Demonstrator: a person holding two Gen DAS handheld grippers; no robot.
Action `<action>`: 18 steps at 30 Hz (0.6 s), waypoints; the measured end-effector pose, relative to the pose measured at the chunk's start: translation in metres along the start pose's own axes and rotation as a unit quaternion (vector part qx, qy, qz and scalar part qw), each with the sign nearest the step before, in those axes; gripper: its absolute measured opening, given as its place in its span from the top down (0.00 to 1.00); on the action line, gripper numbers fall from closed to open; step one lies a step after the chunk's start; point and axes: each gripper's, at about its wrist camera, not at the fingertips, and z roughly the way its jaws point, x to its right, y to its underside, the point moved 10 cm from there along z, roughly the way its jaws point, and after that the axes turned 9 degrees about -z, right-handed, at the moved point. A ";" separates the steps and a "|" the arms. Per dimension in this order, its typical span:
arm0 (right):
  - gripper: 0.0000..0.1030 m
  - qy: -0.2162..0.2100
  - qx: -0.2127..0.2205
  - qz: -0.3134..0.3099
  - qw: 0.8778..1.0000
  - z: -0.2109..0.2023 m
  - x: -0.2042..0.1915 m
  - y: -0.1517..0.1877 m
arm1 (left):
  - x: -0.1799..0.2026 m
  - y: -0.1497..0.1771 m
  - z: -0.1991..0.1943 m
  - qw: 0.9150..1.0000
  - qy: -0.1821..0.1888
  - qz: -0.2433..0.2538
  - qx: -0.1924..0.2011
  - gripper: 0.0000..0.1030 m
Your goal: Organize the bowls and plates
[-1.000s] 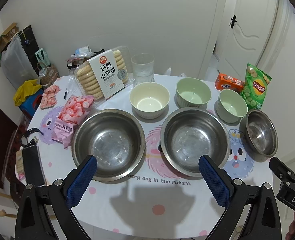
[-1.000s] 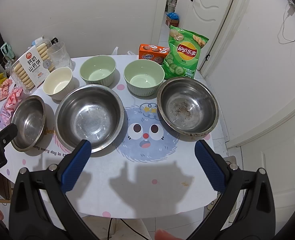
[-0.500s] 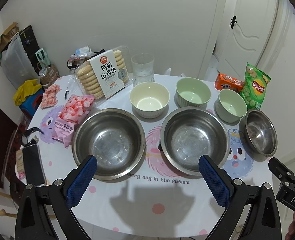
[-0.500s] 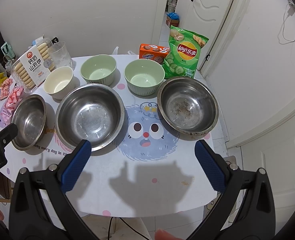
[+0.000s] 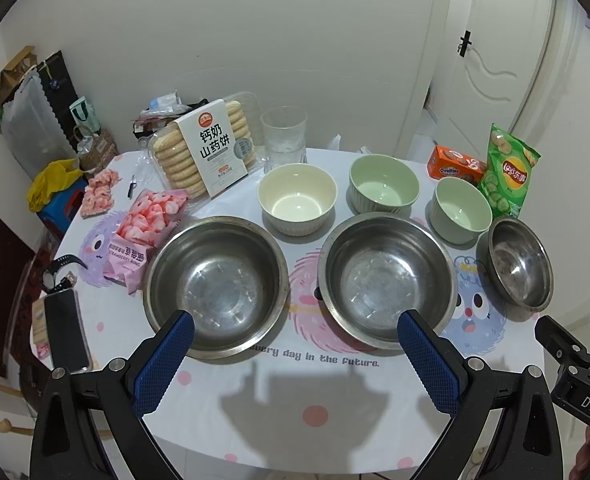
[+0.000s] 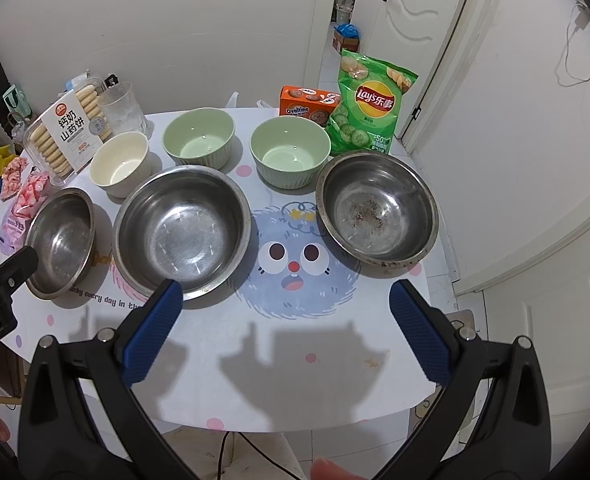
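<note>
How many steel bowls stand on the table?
3: the left bowl near the pink snack bag, the middle bowl, and the right bowl before the crisps. None look hidden.

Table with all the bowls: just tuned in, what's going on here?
Nothing is being handled yet. Both tongs, left and right, hang open over the near edge of the table, holding nothing. Three steel bowls sit in a front row, left, middle and right; the right one has dark specks inside. Behind them stand a cream bowl and two green bowls. None are stacked, and snack packs line the far edge.
</note>
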 end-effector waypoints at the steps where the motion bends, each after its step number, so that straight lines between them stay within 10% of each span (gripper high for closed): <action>1: 0.00 0.000 0.000 0.000 1.000 0.000 0.000 0.000 | 0.000 0.000 0.000 1.000 0.000 0.000 0.000 0.00; 18: 0.00 0.000 0.000 0.000 1.000 0.000 0.000 -0.001 | 0.000 0.000 0.000 1.000 0.000 0.000 0.001 0.00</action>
